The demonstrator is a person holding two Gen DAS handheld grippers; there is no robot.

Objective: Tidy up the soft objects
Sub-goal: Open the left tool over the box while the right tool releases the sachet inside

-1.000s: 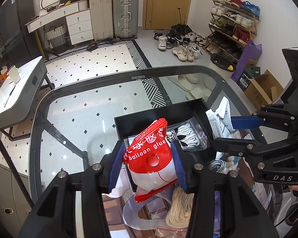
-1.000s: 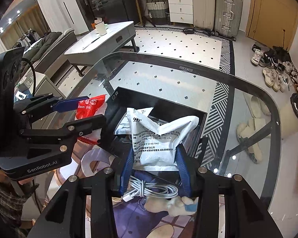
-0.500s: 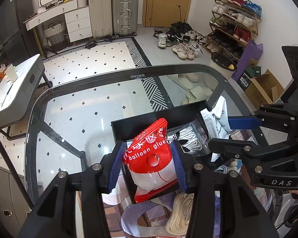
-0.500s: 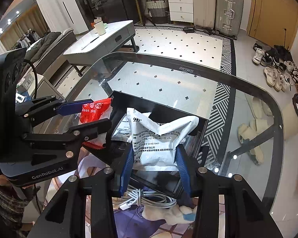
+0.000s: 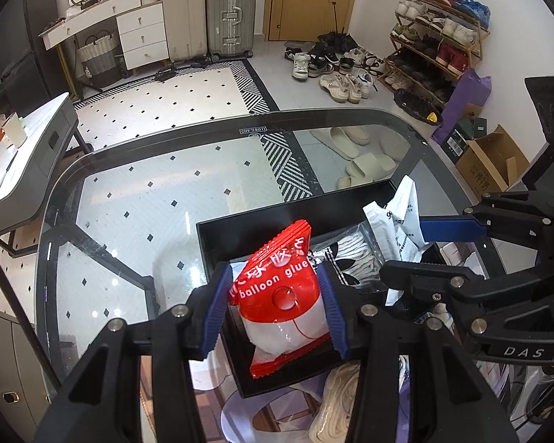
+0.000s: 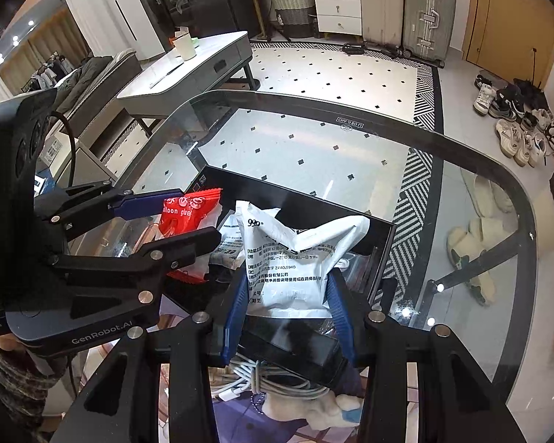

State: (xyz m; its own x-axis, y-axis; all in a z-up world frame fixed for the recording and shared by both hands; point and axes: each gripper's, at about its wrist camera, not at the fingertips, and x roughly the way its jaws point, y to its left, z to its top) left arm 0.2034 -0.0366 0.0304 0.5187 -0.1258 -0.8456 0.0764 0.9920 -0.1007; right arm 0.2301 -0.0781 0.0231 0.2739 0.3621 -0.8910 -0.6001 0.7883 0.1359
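My left gripper (image 5: 275,308) is shut on a red and white "balloon glue" packet (image 5: 280,295) and holds it over the near left part of a black tray (image 5: 218,232) on the glass table. My right gripper (image 6: 288,295) is shut on a white printed pouch (image 6: 295,258) and holds it above the same tray (image 6: 382,254). The pouch also shows in the left wrist view (image 5: 402,221), and the red packet in the right wrist view (image 6: 186,217). A clear bag with a black and white item (image 5: 347,258) lies in the tray.
A coil of cream rope (image 5: 336,406) lies near the tray's front edge. A white cable bundle (image 6: 273,380) and a plush toy (image 6: 314,413) lie in front of the tray. The glass tabletop (image 5: 147,192) extends to the far left and back.
Both grippers have moved forward over the tray with their packets still held. The tray now lies under both packets and nearer the cameras.
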